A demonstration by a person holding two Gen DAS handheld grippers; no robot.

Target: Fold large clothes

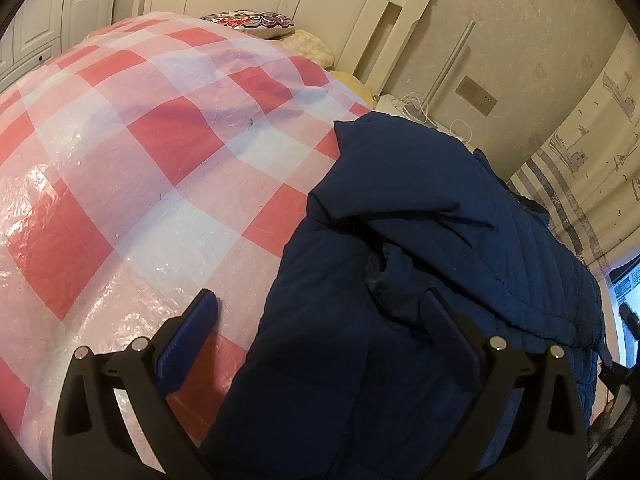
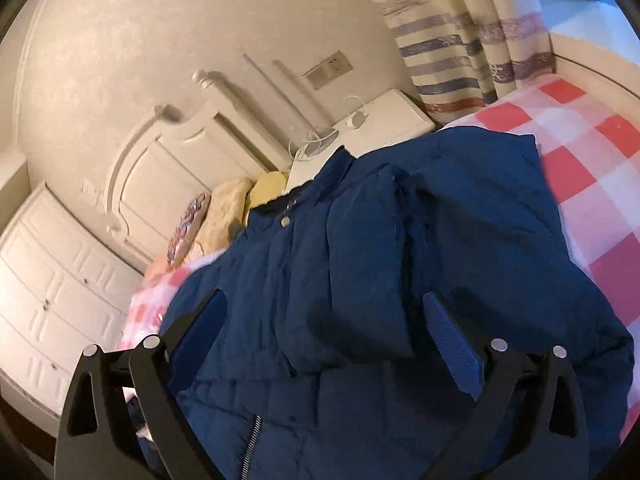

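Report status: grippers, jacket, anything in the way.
Left gripper open, over jacket edge, holding nothing. Right gripper open above jacket, empty. Jacket on checked cover, sleeve folded across front. Nothing in the way.

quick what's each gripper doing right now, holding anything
Left gripper: open, nothing held, poised over the dark blue padded jacket.
Right gripper: open, nothing held, above the same jacket.

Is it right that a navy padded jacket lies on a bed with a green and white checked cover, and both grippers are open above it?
Not quite. The cover is red, pink and white checked, not green, as both wrist views show. The rest holds: the navy jacket lies on the bed, and the left gripper and right gripper are open.
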